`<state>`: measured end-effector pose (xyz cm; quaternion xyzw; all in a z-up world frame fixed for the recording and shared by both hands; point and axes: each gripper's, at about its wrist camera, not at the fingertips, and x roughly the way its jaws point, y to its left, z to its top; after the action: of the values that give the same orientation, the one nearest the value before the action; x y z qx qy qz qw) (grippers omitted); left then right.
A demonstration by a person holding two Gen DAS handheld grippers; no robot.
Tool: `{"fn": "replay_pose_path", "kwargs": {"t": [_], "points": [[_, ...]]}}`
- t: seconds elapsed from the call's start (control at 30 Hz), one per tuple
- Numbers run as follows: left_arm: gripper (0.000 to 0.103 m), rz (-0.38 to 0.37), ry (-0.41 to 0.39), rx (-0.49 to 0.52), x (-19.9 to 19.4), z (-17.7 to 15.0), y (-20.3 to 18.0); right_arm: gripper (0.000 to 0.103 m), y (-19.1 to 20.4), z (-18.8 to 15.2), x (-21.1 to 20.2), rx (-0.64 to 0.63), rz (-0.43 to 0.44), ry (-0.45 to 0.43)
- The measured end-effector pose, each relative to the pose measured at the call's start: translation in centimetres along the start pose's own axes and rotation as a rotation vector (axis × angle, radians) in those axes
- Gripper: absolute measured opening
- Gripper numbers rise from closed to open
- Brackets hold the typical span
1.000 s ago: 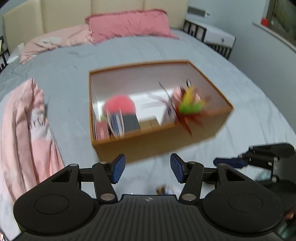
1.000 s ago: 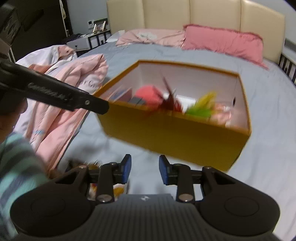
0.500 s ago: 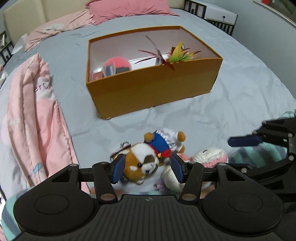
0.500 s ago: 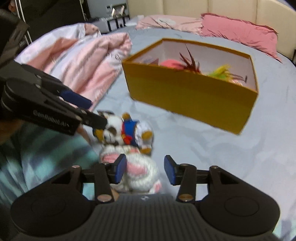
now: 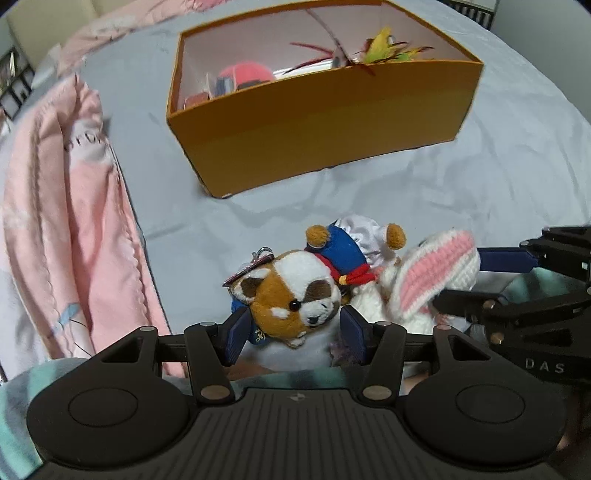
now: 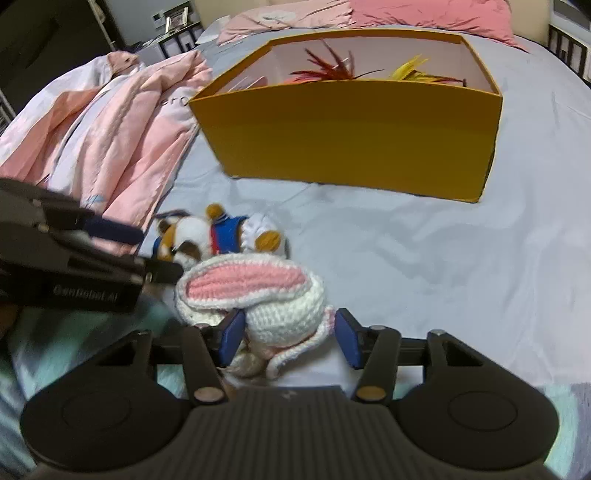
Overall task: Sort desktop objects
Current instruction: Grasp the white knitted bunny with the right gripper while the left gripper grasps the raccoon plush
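A brown and white plush dog (image 5: 295, 295) in a blue outfit lies on the grey bed sheet, its head between the open jaws of my left gripper (image 5: 293, 334). It also shows in the right wrist view (image 6: 207, 236). Beside it lies a white crocheted bunny hat (image 6: 273, 299) with pink ears, also in the left wrist view (image 5: 432, 273). My right gripper (image 6: 286, 339) is open with its blue pads on either side of the hat. An open orange box (image 5: 332, 122) holding feathers and small items stands further back, also in the right wrist view (image 6: 354, 133).
A pink and white jacket (image 5: 70, 229) lies crumpled to the left, also in the right wrist view (image 6: 110, 122). A pink pillow (image 6: 406, 11) and the headboard are at the far end. A teal striped sleeve (image 5: 22, 398) shows under the left gripper.
Both grippers have moved down and closer to the toys. The dog's head now sits between the left jaws and the bunny hat between the right jaws. The box looks further off.
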<state>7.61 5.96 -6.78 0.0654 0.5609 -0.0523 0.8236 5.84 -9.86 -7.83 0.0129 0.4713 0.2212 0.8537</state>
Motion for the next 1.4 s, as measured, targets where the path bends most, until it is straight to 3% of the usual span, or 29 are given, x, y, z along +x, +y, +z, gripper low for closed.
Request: {"fn": "replay_pose_path", "kwargs": {"t": [0.17,0.2,0.23,0.3,0.53,0.7,0.87,1.1,1.27,1.4], "points": [[0.062,-0.018,0.040,-0.046,1.5,1.1,0.3,0.048,-0.5,1.6,0.3,-0.007,-0.066,-0.036],[0.062,-0.007,0.035,-0.061,1.7,1.4,0.2,0.032,-0.6,2.0,0.5,-0.020,-0.087,-0.046],[0.062,0.001,0.037,-0.064,1.9,1.7,0.2,0.030,-0.7,2.5,0.8,-0.032,-0.121,-0.050],[0.062,0.013,0.043,-0.063,2.4,2.4,0.1,0.038,-1.2,3.2,1.5,-0.030,-0.129,-0.055],[0.060,-0.070,0.010,-0.199,2.9,3.8,3.0,0.039,-2.0,4.3,0.6,0.012,-0.179,-0.073],[0.060,-0.135,-0.004,-0.254,2.0,3.5,3.9,0.039,-2.1,3.6,-2.1,0.133,-0.102,-0.090],[0.060,-0.110,0.052,-0.278,1.5,2.9,4.2,0.045,0.4,2.6,-2.3,0.157,-0.014,-0.034],[0.060,-0.282,0.095,-0.545,1.8,1.2,6.0,0.062,2.0,2.2,0.4,0.167,-0.030,0.029],[0.063,-0.264,0.092,-0.682,2.8,1.4,6.7,0.065,2.7,2.0,2.3,0.113,-0.093,0.054],[0.066,-0.243,0.104,-0.745,3.6,1.6,7.0,0.065,2.2,1.5,3.4,0.116,-0.087,0.070]]}}
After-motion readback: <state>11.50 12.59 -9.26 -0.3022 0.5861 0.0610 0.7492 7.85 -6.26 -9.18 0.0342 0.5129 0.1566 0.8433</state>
